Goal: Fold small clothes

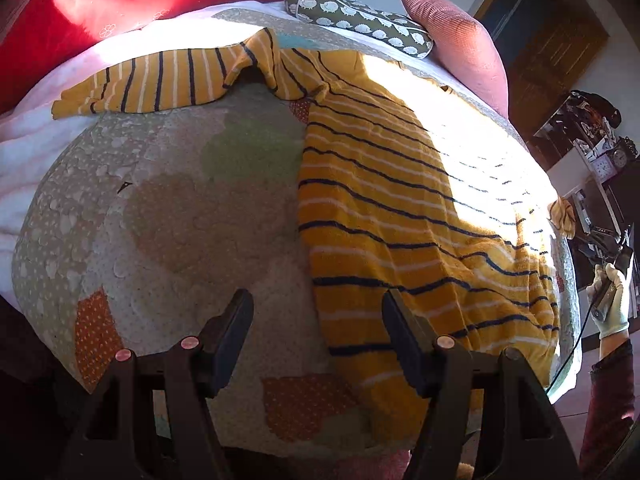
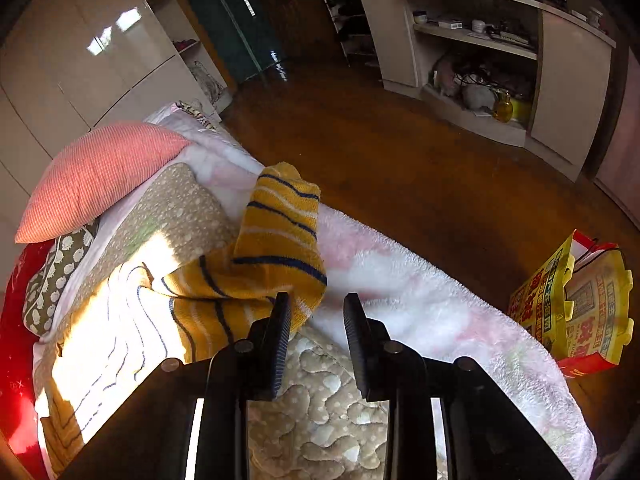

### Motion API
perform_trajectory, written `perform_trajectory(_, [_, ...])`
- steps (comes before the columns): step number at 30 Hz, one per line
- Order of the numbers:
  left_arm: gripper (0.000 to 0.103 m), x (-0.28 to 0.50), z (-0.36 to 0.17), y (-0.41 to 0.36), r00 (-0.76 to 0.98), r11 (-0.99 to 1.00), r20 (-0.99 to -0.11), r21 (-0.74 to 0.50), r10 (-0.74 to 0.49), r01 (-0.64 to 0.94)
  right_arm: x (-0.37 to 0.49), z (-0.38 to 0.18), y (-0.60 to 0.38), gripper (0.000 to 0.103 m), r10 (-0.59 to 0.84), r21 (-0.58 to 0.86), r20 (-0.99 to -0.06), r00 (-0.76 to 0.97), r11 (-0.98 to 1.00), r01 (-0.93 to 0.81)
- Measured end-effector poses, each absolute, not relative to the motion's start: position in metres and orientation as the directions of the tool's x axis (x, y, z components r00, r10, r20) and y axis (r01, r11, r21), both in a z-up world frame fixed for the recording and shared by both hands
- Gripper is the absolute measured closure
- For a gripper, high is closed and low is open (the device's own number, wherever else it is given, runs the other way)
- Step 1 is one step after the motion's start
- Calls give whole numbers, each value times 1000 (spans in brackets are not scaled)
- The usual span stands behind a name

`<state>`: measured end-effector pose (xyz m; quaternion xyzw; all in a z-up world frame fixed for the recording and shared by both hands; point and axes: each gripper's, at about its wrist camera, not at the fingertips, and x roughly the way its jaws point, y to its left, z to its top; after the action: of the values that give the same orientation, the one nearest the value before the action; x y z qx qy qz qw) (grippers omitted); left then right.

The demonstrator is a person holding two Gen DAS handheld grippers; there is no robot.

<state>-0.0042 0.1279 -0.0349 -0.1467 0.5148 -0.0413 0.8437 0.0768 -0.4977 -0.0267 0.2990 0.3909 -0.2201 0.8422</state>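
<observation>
Yellow knit sweater with navy and white stripes (image 1: 400,216) lies spread flat on the patchwork quilted bedspread (image 1: 168,200), one sleeve stretched out sideways. Left gripper (image 1: 318,336) hovers over its hem, jaws wide apart, holding nothing. Right gripper (image 2: 318,320) is also spread, empty, beside the other sleeve (image 2: 280,232), near the pink ribbed pillow (image 2: 100,176).

Striped garment (image 1: 400,208) is lying spread on the quilt (image 1: 180,208) atop the bed, w/ one sleeve (image 1: 160,84) stretching out to the left. Pillows (image 1: 460,40) are sitting behind it at the bed's far end. A shopping bag (image 2: 576,304) is standing on the floor (image 2: 400,152) beside the bed, shelf unit (image 2: 480,52) further back.
</observation>
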Motion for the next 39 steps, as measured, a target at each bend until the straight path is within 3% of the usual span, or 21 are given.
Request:
perform_trajectory(6, [36, -16, -52, 108, 416, 944, -864, -328, -284, -37, -7, -30, -395, 61, 250, 505, -731, 635, 824, 257])
perform_trajectory(10, [29, -27, -56, 100, 398, 936, -861, -352, -318, -14, -50, -47, -338, 61, 350, 513, -731, 586, 848, 134])
perform_trajectory(16, [29, -34, -60, 94, 374, 886, -822, -464, -429, -5, -81, -66, -307, 57, 430, 574, -710, 558, 812, 104])
perform_trajectory(18, [38, -31, -63, 87, 353, 861, -804, -508, -479, 11, -83, -68, -299, 55, 410, 557, -715, 567, 824, 106])
perform_trajectory(20, [89, -28, -68, 76, 323, 876, -828, -482, -458, 8, -85, -67, -293, 55, 398, 549, -712, 579, 830, 104])
perform_trajectory(22, [90, -29, -68, 73, 315, 893, -847, -451, -428, -1, -86, -67, -286, 55, 387, 537, -719, 577, 836, 108])
perform_trajectory(23, [91, -30, -65, 73, 319, 899, -852, -437, -414, 0, -85, -68, -281, 56, 390, 536, -722, 572, 838, 105])
perform_trajectory(25, [91, -33, -52, 77, 344, 911, -855, -412, -388, 4, -85, -68, -274, 92, 465, 583, -703, 538, 810, 62])
perform_trajectory(32, [91, -56, -14, 98, 406, 949, -865, -316, -295, 15, -117, -41, -275, 95, 511, 622, -647, 566, 783, 5])
perform_trajectory(37, [90, -65, -42, 93, 348, 979, -917, -202, -194, 16, -141, -67, -276, 96, 456, 564, -725, 516, 823, 66])
perform_trajectory(39, [88, -66, -50, 97, 328, 975, -920, -222, -213, 11, -147, -75, -282, 96, 443, 553, -745, 500, 828, 90])
